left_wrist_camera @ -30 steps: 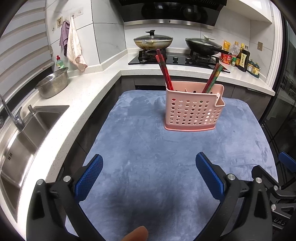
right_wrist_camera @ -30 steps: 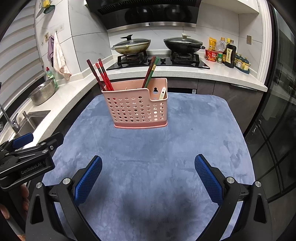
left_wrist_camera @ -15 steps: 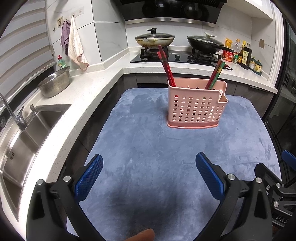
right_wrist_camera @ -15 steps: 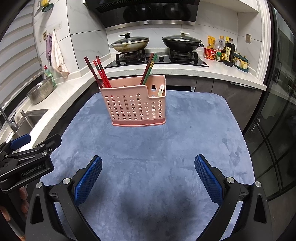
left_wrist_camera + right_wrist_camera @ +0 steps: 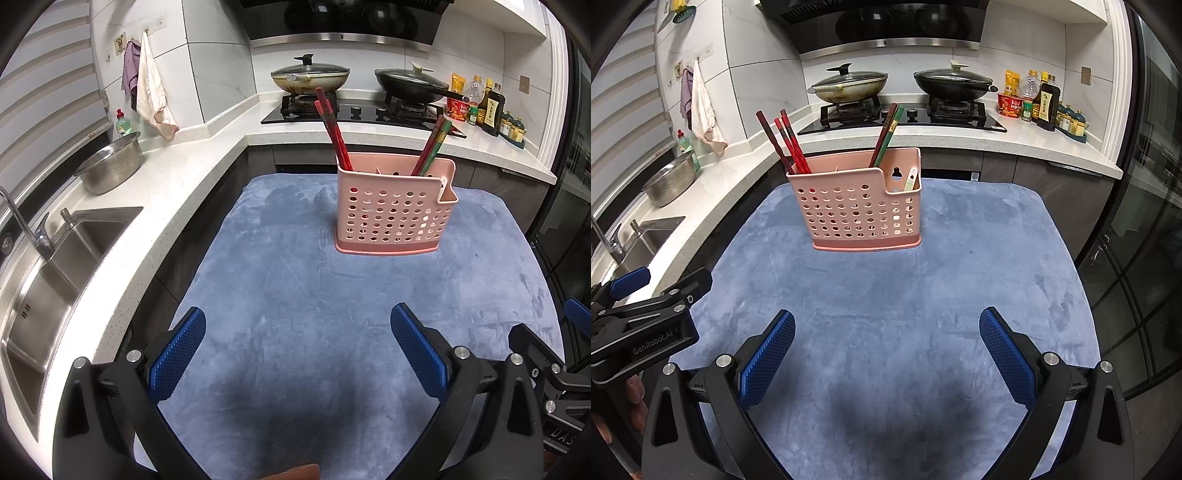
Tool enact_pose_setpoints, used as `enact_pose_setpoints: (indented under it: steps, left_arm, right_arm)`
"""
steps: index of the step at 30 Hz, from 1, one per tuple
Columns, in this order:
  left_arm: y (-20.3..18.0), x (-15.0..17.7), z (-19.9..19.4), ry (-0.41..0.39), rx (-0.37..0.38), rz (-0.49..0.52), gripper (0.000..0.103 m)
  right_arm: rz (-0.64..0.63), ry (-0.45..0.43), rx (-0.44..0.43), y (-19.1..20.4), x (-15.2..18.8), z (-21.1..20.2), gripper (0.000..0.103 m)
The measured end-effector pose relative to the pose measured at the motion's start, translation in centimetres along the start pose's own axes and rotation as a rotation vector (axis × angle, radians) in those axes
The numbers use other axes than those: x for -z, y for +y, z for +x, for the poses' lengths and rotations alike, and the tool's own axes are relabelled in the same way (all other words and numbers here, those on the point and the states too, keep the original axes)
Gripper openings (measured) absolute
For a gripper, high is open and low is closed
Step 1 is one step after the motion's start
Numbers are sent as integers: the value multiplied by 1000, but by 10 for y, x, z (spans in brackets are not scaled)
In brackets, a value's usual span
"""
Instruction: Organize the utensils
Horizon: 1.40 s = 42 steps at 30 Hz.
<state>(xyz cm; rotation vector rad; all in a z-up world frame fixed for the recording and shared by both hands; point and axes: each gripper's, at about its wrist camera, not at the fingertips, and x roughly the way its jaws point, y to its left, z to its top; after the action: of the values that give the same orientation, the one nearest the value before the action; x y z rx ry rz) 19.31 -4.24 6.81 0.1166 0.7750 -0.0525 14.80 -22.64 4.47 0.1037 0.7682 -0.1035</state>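
Chopsticks [image 5: 786,142] upright in basket [image 5: 857,206]; both grippers apparently hovering, spread.

A pink perforated basket [image 5: 862,206] stands upright ahead of both tongs, holding leaning red chopsticks [image 5: 786,142].

holder [image 5: 860,210]: perforated pink plastic | mat [image 5: 905,295]: plush blue cloth | bowl [image 5: 110,170]: shiny metal

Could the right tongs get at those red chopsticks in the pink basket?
Probably yes. The right tongs are open and empty, only bare blue cloth lies ahead, and the red chopsticks stick up above the basket rim.
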Motion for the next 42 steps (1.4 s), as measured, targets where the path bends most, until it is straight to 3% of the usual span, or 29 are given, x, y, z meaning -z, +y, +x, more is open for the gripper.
enact_pose_setpoints:
  steps: [42]
  left_arm:
    - [1, 4, 4, 11, -10, -8, 96]
  right_arm:
    - [9, 3, 12, -6, 6, 3, 96]
